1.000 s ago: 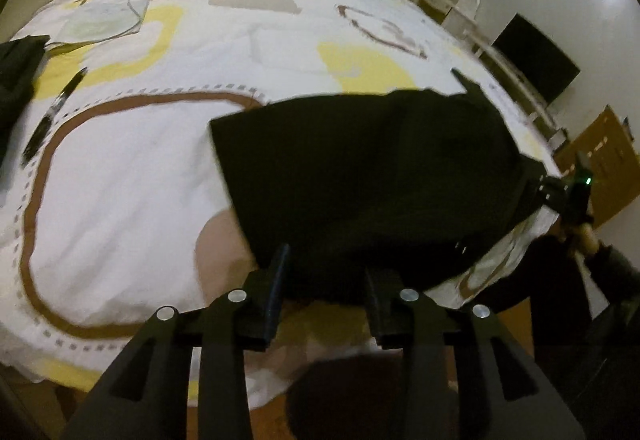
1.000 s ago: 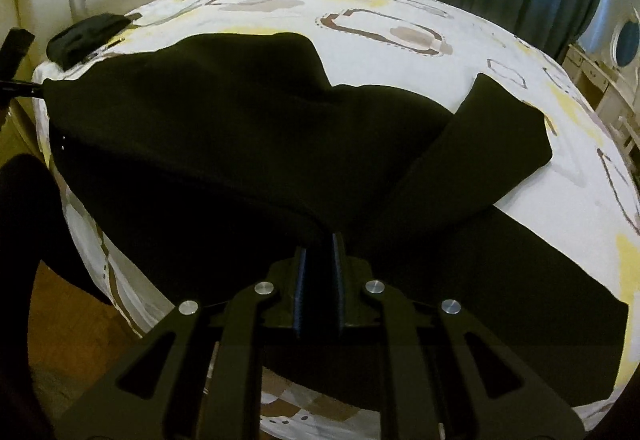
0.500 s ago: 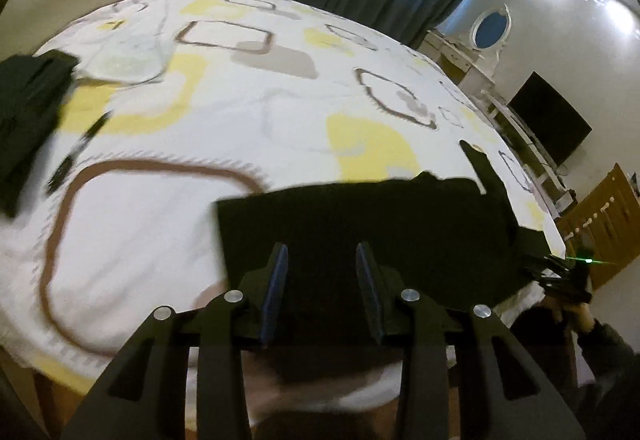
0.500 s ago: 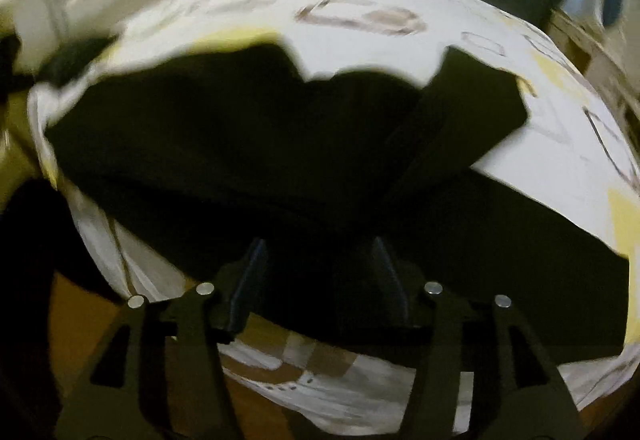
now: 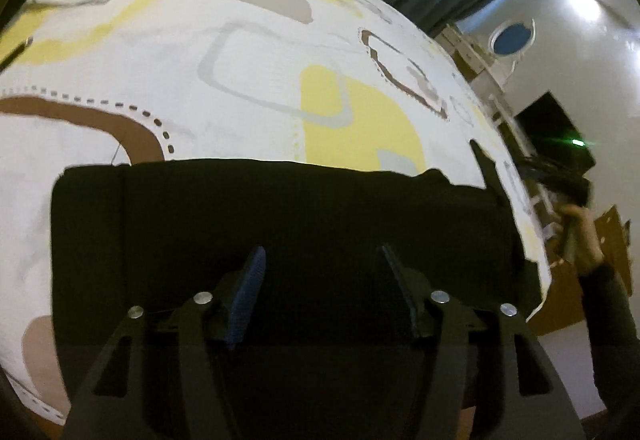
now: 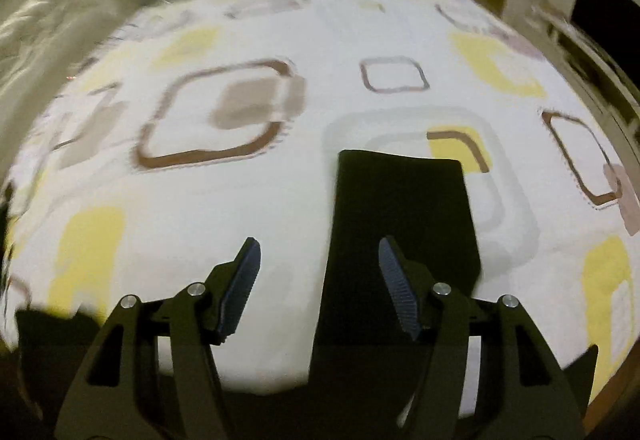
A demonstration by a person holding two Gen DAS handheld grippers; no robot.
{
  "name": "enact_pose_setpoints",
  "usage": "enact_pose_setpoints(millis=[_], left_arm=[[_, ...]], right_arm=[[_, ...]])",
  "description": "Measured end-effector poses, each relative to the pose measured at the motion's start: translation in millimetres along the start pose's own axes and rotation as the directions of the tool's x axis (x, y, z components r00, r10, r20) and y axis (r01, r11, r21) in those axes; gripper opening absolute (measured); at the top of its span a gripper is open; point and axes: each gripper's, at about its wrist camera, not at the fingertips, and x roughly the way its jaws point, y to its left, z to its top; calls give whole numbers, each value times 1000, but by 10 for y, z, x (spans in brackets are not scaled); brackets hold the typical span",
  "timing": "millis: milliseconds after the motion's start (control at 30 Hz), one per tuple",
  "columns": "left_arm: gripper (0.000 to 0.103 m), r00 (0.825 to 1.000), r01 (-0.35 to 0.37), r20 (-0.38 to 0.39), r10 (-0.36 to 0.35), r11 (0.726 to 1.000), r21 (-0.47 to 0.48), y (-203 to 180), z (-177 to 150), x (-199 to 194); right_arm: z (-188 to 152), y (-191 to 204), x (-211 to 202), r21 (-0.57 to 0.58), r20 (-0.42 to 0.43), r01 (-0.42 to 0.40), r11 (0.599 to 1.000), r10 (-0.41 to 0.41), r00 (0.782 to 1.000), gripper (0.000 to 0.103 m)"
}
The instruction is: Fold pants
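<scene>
The left gripper [image 5: 320, 260] hangs low in its frame, jaws opening, nothing pinched between them, over the black pants [image 5: 280, 232] spread across the lower half. The right gripper [image 6: 316, 252] is likewise opening and empty; 1 pant leg [image 6: 400, 224] runs up centre-right on the patterned bedspread [image 6: 240, 208].

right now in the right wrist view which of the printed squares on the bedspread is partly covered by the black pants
The pale grey outlined square with the yellow patch inside; the pants lie over its left part. The brown squares lie uncovered.
</scene>
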Motion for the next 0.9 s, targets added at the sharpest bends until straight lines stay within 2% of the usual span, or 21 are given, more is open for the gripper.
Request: enact_pose_setpoints(millis=[67, 200, 300, 400, 433, 467, 500, 567, 600, 667, 800, 833, 867, 900], left_arm=[[67, 999, 32, 12, -32, 999, -27, 34, 0, -13], [70, 999, 48, 23, -47, 998, -48, 49, 11, -12], [70, 999, 36, 21, -35, 999, -32, 36, 8, 15], [71, 999, 33, 22, -32, 999, -20, 41, -4, 23], [72, 999, 38, 23, -37, 999, -21, 46, -8, 21], [72, 999, 39, 23, -39, 999, -21, 50, -7, 23], [72, 999, 40, 24, -39, 999, -20, 52, -11, 22], [72, 999, 37, 24, -37, 999, -21, 51, -11, 23], [72, 999, 37, 25, -36, 999, -21, 52, -11, 22], [72, 999, 28, 26, -27, 999, -16, 48, -13, 21], [73, 1000, 9, 23, -9, 1000, -5, 21, 1, 53], [73, 1000, 7, 23, -7, 1000, -8, 28, 3, 54], [73, 1000, 7, 24, -6, 1000, -10, 26, 3, 55], [73, 1000, 6, 25, -6, 1000, -14, 21, 6, 60]], right_arm=[[116, 48, 260, -2, -41, 56, 998, -56, 998, 62], [281, 95, 733, -29, -111, 159, 987, -161, 981, 62], [322, 88, 1016, -60, -173, 234, 970, -241, 955, 61], [296, 16, 1121, -63, -196, 279, 958, -286, 938, 61], [285, -35, 1144, -47, -205, 273, 961, -277, 939, 58], [278, -72, 1160, -35, -213, 266, 963, -267, 940, 49], [276, -106, 1161, -24, -219, 257, 966, -255, 942, 44], [271, -186, 1128, -2, -221, 247, 969, -242, 945, 18], [269, -208, 1100, 7, -218, 238, 971, -231, 948, 12], [268, -291, 980, 42, -196, 207, 977, -195, 961, 8], [183, -537, 551, 119, -111, 111, 987, -97, 989, 8], [130, -648, 375, 148, -78, 76, 986, -65, 995, 8], [-20, -910, 5, 197, -10, 13, 980, -12, 1000, 8], [-107, -1002, -163, 217, 18, -6, 976, 2, 1000, 8]])
